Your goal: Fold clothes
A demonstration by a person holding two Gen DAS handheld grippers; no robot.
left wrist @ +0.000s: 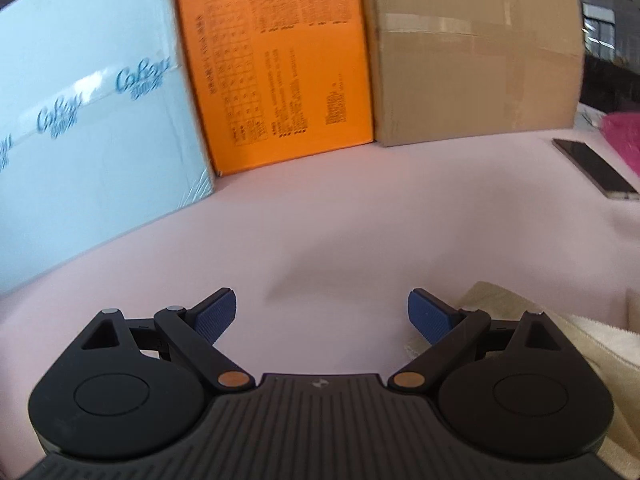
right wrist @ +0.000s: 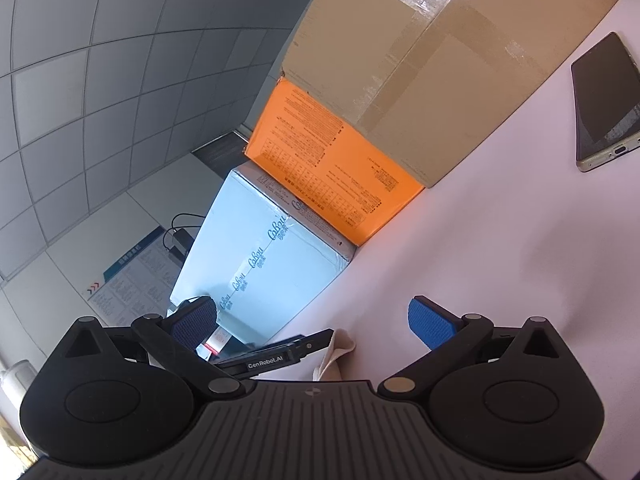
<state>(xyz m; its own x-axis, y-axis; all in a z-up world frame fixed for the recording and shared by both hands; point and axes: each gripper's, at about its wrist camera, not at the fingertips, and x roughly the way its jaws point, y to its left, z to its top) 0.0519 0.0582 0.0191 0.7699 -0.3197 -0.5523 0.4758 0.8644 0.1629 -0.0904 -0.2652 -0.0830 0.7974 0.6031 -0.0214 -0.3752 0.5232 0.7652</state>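
A cream cloth [left wrist: 560, 344] lies on the pale pink table [left wrist: 360, 208], at the lower right of the left wrist view. My left gripper [left wrist: 322, 316] is open just left of it, with only bare table between its blue pads. The cloth's edge runs under and past the right finger [left wrist: 430, 320]. The right wrist view is rolled sideways. My right gripper [right wrist: 312, 322] is open and holds nothing. Beyond its gap I see a black finger [right wrist: 288, 350] of the left gripper and a small corner of the cream cloth [right wrist: 338, 350] beside it.
Three boxes stand in a row along the table's far side: a light blue box [left wrist: 92, 120], an orange box [left wrist: 276, 64] and a taped cardboard box [left wrist: 472, 48]. A phone [left wrist: 592, 168] lies at the right, with a magenta cloth [left wrist: 624, 140] behind it.
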